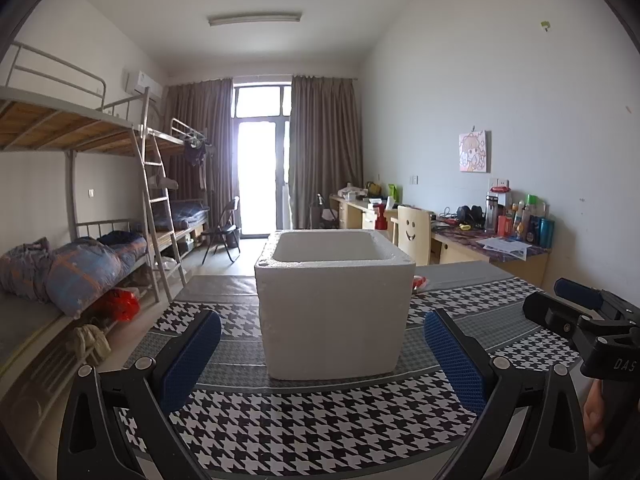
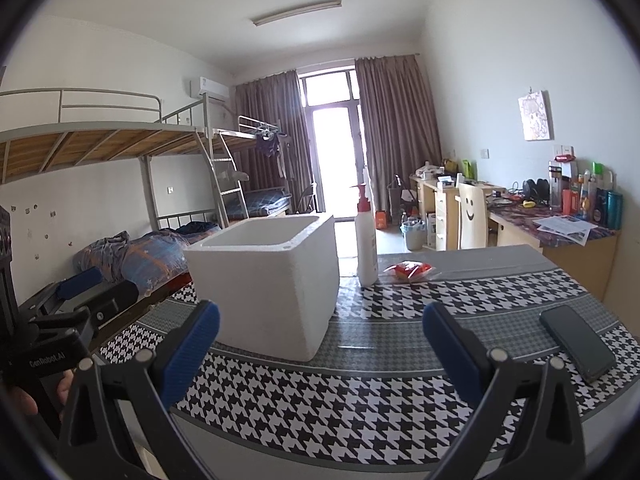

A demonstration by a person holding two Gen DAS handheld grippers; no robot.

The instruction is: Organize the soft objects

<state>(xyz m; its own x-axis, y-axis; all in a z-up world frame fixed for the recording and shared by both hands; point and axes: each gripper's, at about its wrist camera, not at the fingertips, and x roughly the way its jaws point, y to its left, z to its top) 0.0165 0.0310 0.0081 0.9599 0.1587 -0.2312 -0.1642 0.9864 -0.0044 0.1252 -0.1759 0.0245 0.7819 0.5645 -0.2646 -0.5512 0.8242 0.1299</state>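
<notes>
Two blue-padded grippers hover over a table spread with a black-and-white houndstooth cloth [image 1: 320, 432], and neither has anything between its fingers. From the left wrist, the left gripper [image 1: 322, 364] is spread wide and aimed straight at a white rectangular foam box [image 1: 334, 312] with its top off; the right gripper shows as a black body at the far right edge. From the right wrist, the right gripper [image 2: 320, 348] is equally released, the foam box standing ahead and to its left. Beyond the box stand a white pump bottle with a red top [image 2: 366, 240] and, just beside it, a small red crinkly packet [image 2: 410, 270], probably the soft thing to be put away, though it is too small to be sure. A dark phone [image 2: 576, 340] lies to the right. Reaching for the packet well means going around the bottle, closing gently, then lowering it into the box.
</notes>
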